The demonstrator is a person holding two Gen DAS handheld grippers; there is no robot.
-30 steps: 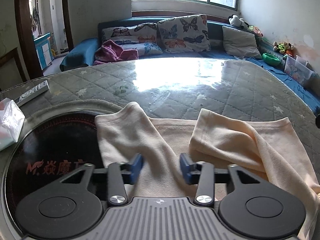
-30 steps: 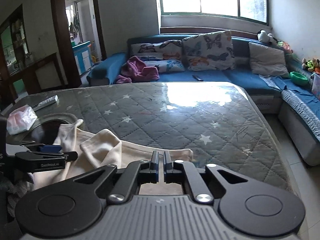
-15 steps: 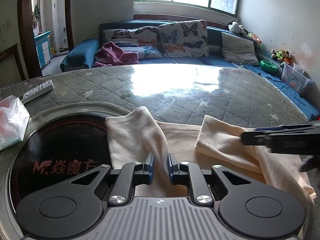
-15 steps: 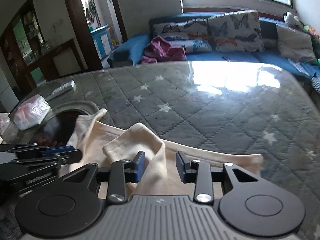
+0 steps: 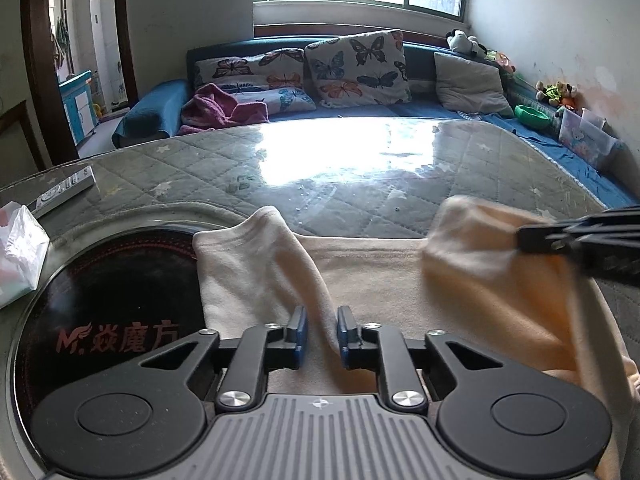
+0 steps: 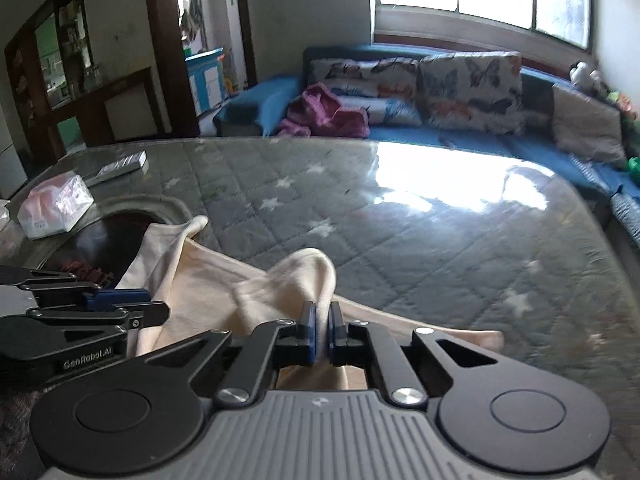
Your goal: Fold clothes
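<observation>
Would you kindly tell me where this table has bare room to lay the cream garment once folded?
The widest free patch is the grey quilted tabletop beyond the cream garment, toward the blue sofa. The left end is crowded: silver remote control, white tissue pack, round black cooktop.

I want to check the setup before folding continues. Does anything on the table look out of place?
Yes. The cream garment lies partly over the dark round cooktop set into the table, not wholly on the quilted cover. Nothing looks spilled or damaged.
</observation>
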